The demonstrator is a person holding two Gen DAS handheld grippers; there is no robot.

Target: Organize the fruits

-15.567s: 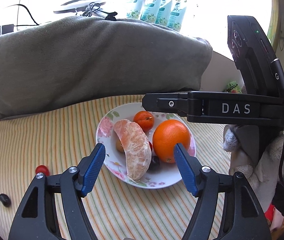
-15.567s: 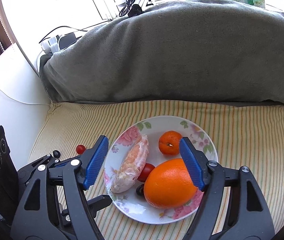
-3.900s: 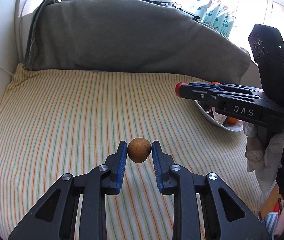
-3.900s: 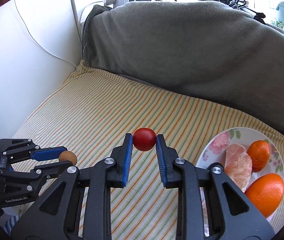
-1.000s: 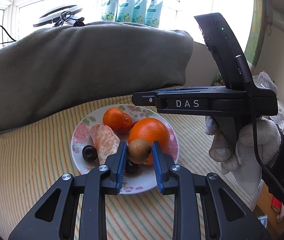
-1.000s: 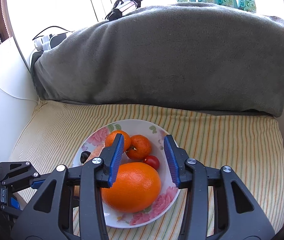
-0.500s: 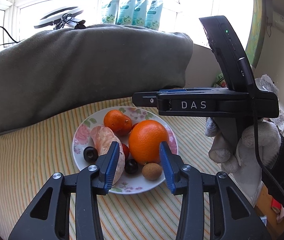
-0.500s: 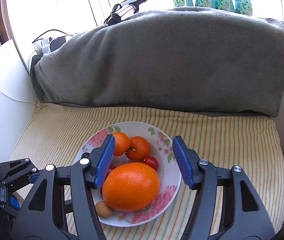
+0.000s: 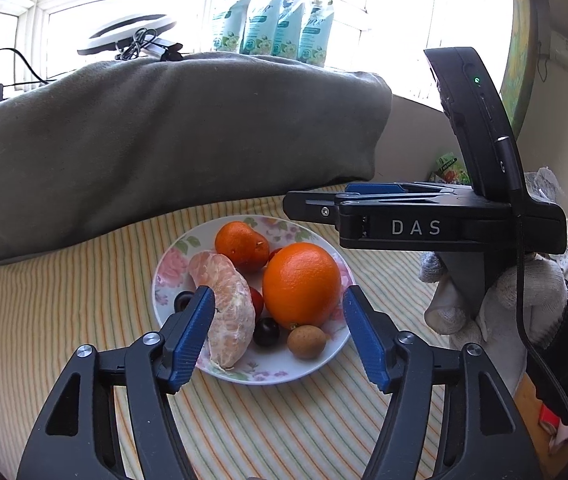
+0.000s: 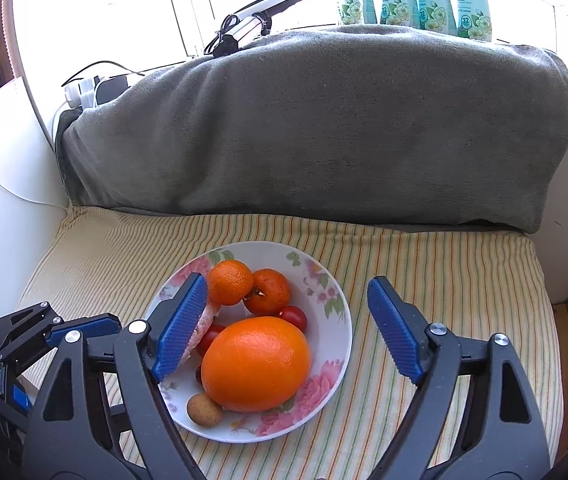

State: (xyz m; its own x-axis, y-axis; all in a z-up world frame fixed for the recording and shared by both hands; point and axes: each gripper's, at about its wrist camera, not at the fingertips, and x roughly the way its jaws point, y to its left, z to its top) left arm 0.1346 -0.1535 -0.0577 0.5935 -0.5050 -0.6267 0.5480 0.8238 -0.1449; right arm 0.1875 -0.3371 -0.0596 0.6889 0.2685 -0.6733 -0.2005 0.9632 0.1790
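My left gripper point(image 9: 279, 334) jaws opening, nothing pinched; small brown fruit point(image 9: 306, 342) lies free on the floral plate point(image 9: 171, 276) beside the big orange point(image 9: 302, 285). My right gripper point(image 10: 294, 328) jaws also opening, empty above the same plate, cherry tomato point(image 10: 294, 317) resting there

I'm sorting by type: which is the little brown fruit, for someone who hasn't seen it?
Find the floral white plate on the striped cloth. At its near rim, beside the large orange, lies the small brown fruit, the only dull tan, egg-sized one.
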